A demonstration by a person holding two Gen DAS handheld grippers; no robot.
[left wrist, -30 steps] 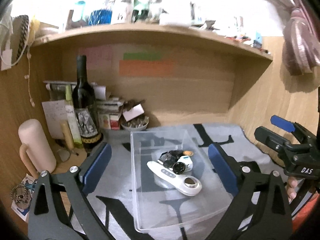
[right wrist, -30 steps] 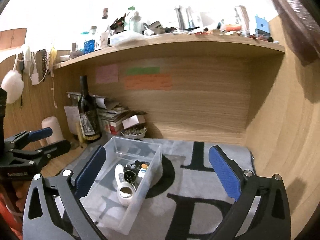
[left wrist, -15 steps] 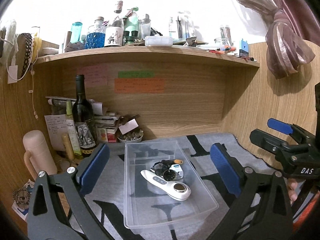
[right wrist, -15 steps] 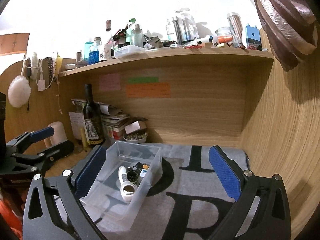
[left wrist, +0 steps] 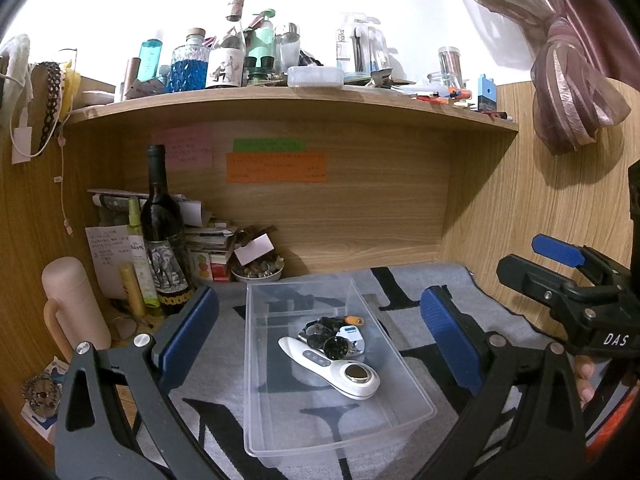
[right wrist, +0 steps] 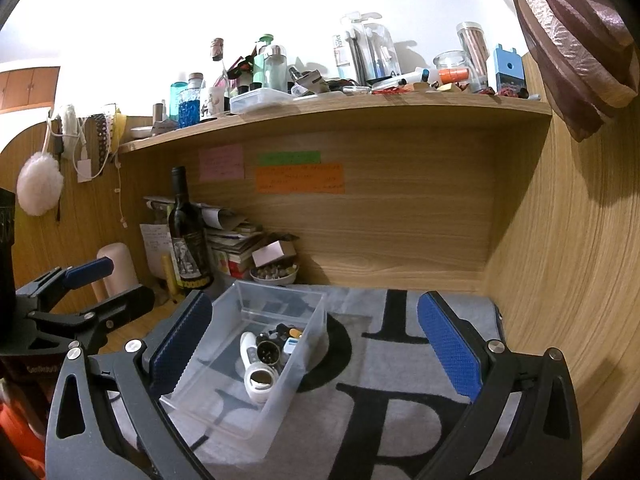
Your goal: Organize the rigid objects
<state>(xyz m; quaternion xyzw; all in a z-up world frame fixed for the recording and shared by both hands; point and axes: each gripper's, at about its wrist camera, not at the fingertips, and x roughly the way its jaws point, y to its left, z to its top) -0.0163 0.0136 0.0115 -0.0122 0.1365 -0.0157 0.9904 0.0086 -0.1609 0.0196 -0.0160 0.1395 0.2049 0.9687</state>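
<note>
A clear plastic bin (left wrist: pixel 256 364) sits on the grey mat with black letters (left wrist: pixel 404 344). Inside lie a white handheld device (left wrist: pixel 340 368), a dark round watch-like piece (left wrist: pixel 335 347) and a small white gadget (left wrist: pixel 352 334). My left gripper (left wrist: pixel 320 344) is open and empty, held above and in front of the bin. My right gripper (right wrist: pixel 316 340) is open and empty, to the right of the bin (right wrist: pixel 308 344), above the mat (right wrist: pixel 400 400). The white device (right wrist: pixel 256 372) shows in the right wrist view too.
A wine bottle (left wrist: pixel 162 236), a pink flask (left wrist: pixel 70 312), stacked papers and a small bowl (left wrist: pixel 258 270) crowd the back left corner. A cluttered shelf (left wrist: pixel 280 100) hangs overhead. Wooden walls close the back and right side (right wrist: pixel 560 280).
Both grippers have drawn back and tilted up, so the bin looks smaller and lower and more of the shelf shows. Both stay open and empty.
</note>
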